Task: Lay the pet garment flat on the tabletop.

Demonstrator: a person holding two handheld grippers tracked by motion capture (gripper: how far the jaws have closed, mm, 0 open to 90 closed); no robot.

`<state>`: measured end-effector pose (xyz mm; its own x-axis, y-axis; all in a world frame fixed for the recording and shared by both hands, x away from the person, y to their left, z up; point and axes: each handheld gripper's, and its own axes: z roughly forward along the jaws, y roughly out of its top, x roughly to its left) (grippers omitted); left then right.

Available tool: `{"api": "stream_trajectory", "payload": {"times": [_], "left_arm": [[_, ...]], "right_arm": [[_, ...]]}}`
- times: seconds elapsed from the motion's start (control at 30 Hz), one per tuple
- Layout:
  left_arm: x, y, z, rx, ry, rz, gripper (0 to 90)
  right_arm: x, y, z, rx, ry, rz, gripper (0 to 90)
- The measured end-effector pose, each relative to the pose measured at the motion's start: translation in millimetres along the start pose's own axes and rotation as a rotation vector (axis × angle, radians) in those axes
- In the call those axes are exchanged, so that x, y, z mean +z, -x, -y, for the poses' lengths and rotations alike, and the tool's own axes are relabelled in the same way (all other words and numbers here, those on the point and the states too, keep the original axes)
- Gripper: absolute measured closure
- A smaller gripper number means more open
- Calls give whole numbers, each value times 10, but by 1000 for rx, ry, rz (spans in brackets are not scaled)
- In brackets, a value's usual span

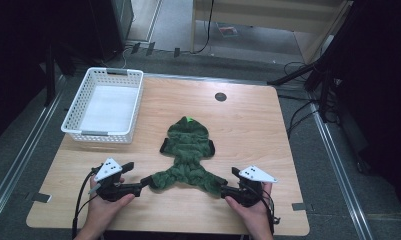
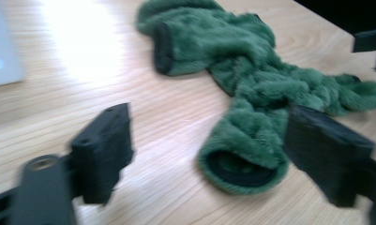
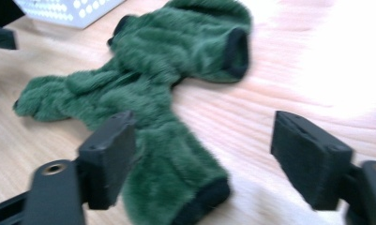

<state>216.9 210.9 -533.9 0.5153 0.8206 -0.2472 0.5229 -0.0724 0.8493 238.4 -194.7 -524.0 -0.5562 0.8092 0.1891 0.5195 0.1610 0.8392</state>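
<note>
A: High view first: where does the garment lie, and which way does it point?

B: One fuzzy green garment [image 1: 187, 157] lies flat near the middle of the wooden table [image 1: 248, 125]. Its long axis runs away from you, hood end toward the far edge, two legs splayed toward you, one to each side.

A: What else is there to count?

B: One white basket [image 1: 105, 105] at the far left corner of the table, well apart from the garment. Two grippers, one in each of your hands.

A: How are your hands placed?

B: Both come in from the near edge, low over the table. Your left gripper [image 1: 138, 184] points right, at the tip of the garment's left leg. Your right gripper [image 1: 227, 184] points left, at the tip of the right leg.

A: And the jaws?

B: In the left gripper view the jaws stand wide apart, the black-lined leg cuff [image 2: 244, 166] between them, nearer the right one. In the right gripper view the jaws also gape, the other cuff [image 3: 202, 199] lying by the left jaw. Neither gripper holds anything.
</note>
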Motion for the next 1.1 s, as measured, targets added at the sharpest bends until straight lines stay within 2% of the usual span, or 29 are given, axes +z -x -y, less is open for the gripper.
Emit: {"api": "stream_trajectory", "payload": {"times": [0.1, 0.13, 0.23, 0.3, 0.33, 0.37, 0.43, 0.5, 0.53, 0.67, 0.83, 1.03, 1.1], "left_arm": [[-71, -63, 8, -7, 6, -17, 72], [-144, -145, 30, -7, 15, -10, 23], [-260, -281, 64, -30, 41, -8, 0], [-339, -374, 82, -40, 57, -30, 0], [-339, -374, 82, -40, 57, -30, 0], [-402, -450, 95, -52, 66, -49, 0], [-448, -501, 107, -58, 71, -63, 0], [-546, -618, 145, -77, 82, -91, 0], [-546, -618, 145, -77, 82, -91, 0], [-680, -792, 206, -96, 80, -147, 0], [-798, -965, 274, -114, 80, -189, 0], [-910, -1084, 317, -125, 85, -224, 0], [-982, -1151, 339, -130, 91, -249, 0]], "right_arm": [[-76, 70, 6, -1, 17, 51, 100], [-109, 102, 13, -10, 28, 80, 72], [-182, 222, 23, 14, 38, 85, 5], [-223, 286, 35, 19, 43, 101, 0], [-223, 286, 35, 19, 43, 101, 0], [-276, 361, 48, 22, 53, 137, 0], [-293, 387, 53, 24, 54, 150, 0], [-361, 485, 71, 41, 63, 184, 0], [-387, 523, 80, 44, 62, 199, 0], [-458, 636, 118, 52, 64, 234, 0], [-521, 766, 180, 70, 50, 261, 0], [-577, 886, 254, 76, 31, 286, 0], [-613, 947, 299, 80, 25, 295, 0]]}}
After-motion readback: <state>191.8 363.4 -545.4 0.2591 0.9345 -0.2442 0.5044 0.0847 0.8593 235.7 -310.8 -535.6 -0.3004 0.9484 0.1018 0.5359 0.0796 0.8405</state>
